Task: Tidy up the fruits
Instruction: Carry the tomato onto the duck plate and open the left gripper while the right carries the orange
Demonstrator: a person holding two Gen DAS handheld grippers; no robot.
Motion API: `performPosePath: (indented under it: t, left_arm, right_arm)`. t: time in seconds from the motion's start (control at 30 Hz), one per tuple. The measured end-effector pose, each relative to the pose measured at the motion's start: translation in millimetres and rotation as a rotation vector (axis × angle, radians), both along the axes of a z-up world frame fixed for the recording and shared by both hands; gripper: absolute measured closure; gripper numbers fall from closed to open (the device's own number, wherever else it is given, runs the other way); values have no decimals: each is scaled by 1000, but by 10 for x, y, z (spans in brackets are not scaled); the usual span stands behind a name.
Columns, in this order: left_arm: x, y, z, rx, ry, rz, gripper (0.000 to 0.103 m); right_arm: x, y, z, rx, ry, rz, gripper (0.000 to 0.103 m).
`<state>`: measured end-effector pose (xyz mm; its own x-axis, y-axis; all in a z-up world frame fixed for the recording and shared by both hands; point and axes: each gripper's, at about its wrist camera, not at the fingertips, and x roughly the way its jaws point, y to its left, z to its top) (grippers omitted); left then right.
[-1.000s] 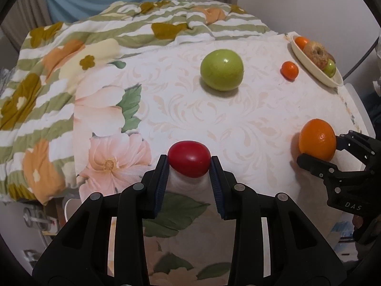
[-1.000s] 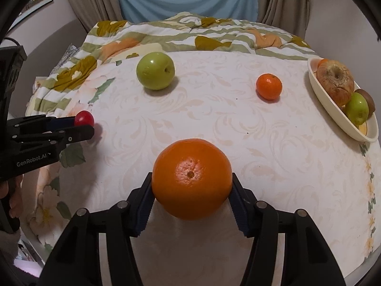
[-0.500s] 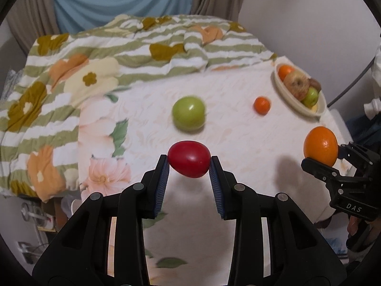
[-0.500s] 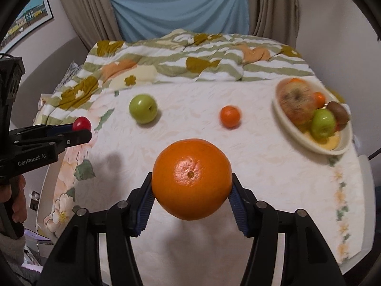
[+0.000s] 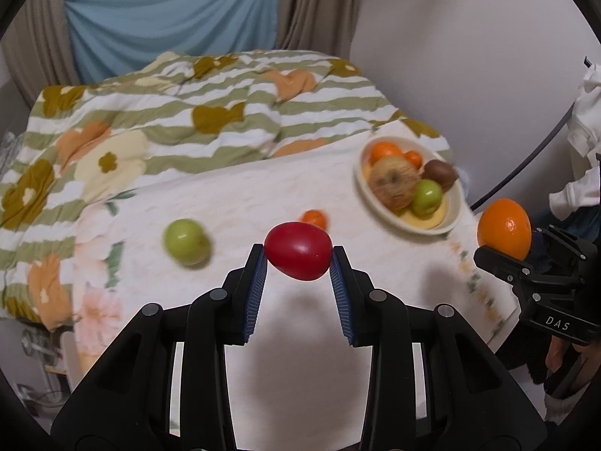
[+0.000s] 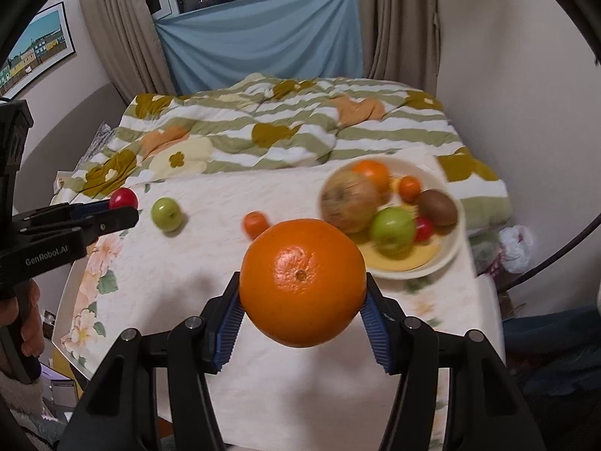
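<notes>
My left gripper [image 5: 298, 259] is shut on a red tomato [image 5: 298, 250], held well above the table; it also shows at the left of the right wrist view [image 6: 123, 198]. My right gripper [image 6: 302, 302] is shut on a large orange [image 6: 302, 282], also lifted; it shows in the left wrist view [image 5: 505, 228]. A white bowl [image 5: 456, 206] [image 6: 449, 255] at the table's far right holds several fruits. A green apple [image 5: 186, 241] [image 6: 167, 213] and a small tangerine [image 5: 314, 218] [image 6: 255, 223] lie on the tablecloth.
The table wears a cream floral cloth [image 6: 180, 282] and butts against a bed with a striped floral quilt [image 6: 285, 127]. A wall stands to the right, curtains and a blue sheet behind the bed. Clothes hang at the right edge [image 5: 586, 120].
Both grippers have risen high above the table with their fruit still held. The table looks smaller and farther, and the bowl's contents have come into fuller view.
</notes>
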<state>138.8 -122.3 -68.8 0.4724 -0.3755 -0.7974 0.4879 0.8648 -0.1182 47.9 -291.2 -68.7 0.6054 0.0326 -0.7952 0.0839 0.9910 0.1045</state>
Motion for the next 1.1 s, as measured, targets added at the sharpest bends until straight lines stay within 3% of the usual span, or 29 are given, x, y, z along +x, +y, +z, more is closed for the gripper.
performPosePath:
  t: [0.3,0.6,1.1]
  left_arm:
    - [-10,-902,23,-14,-14,-35,61]
    - [269,-1678,-110,-22,-6,-85,61]
    - [753,-2414,-522,28,48,-144,61]
  right_arm:
    - [-9,-695,34,-2,-13,17,49]
    - [117,-1198,-109,4,2,35,49]
    - [445,-1590,-417,51,28,49,49]
